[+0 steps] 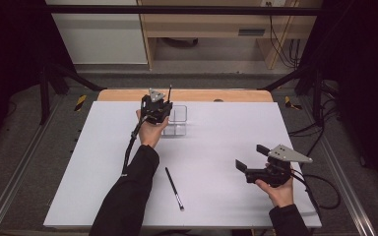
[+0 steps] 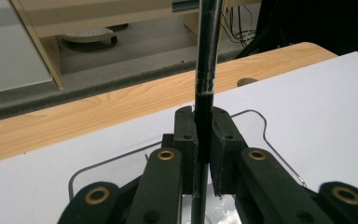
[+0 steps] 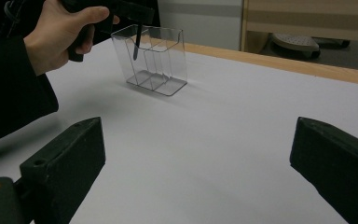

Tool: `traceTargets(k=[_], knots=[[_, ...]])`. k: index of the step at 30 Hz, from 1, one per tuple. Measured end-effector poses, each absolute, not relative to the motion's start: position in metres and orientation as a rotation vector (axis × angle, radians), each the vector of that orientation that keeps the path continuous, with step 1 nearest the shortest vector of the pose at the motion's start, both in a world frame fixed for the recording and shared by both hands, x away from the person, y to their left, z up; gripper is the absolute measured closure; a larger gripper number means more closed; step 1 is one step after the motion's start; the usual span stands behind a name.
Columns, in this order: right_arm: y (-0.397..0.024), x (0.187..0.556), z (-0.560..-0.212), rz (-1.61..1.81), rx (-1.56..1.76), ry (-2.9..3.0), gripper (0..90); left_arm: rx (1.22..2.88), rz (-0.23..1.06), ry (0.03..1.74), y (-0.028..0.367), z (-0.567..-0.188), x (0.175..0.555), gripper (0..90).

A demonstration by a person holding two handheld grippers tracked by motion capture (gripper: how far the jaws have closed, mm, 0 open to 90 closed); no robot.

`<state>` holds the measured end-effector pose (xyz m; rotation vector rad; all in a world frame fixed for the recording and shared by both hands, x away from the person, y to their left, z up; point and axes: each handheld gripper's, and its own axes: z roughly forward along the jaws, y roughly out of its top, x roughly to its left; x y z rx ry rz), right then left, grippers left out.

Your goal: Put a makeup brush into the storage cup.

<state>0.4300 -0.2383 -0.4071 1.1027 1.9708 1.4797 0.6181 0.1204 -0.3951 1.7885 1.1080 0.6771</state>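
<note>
Left tongs point(image 2: 204, 140) clamp a black pen point(image 2: 205, 84) over the clear organizer point(image 3: 151, 58) by the surface's far edge, tip entering; right tongs point(image 3: 196, 172) gape empty; second pen point(image 1: 174, 188) awaits.

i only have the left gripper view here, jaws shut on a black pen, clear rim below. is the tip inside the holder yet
Observer: Yes. In the right gripper view the pen has its lower end inside the clear holder, at its left end.
Operator: right gripper doing anything
Observer: No, the right gripper rests open on the white table, holding nothing.
Operator: any more pens left
Observer: One, a second pen flat on the table near the person's left sleeve.
</note>
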Motion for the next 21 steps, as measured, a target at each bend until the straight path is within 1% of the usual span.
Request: traceTargets(k=[4,7,11,18,21], knots=[[-0.238,0.430,-0.407,1.482,1.105,1.967,3.6,1.780,0.666,1.111,0.123,-0.393,0.616,77.8],[-0.238,0.430,-0.407,1.482,1.104,1.968,3.6,1.759,0.649,1.111,0.128,-0.389,0.613,72.0],[-0.239,0.430,-0.407,1.486,1.106,1.966,3.6,1.749,0.657,1.097,0.134,-0.381,0.604,63.3],[-0.238,0.430,-0.407,1.494,1.103,1.965,3.6,1.748,0.639,1.033,0.148,-0.366,0.583,48.1],[-0.238,0.430,-0.407,1.487,1.098,1.965,3.5,1.749,0.607,1.012,0.154,-0.362,0.575,42.4]])
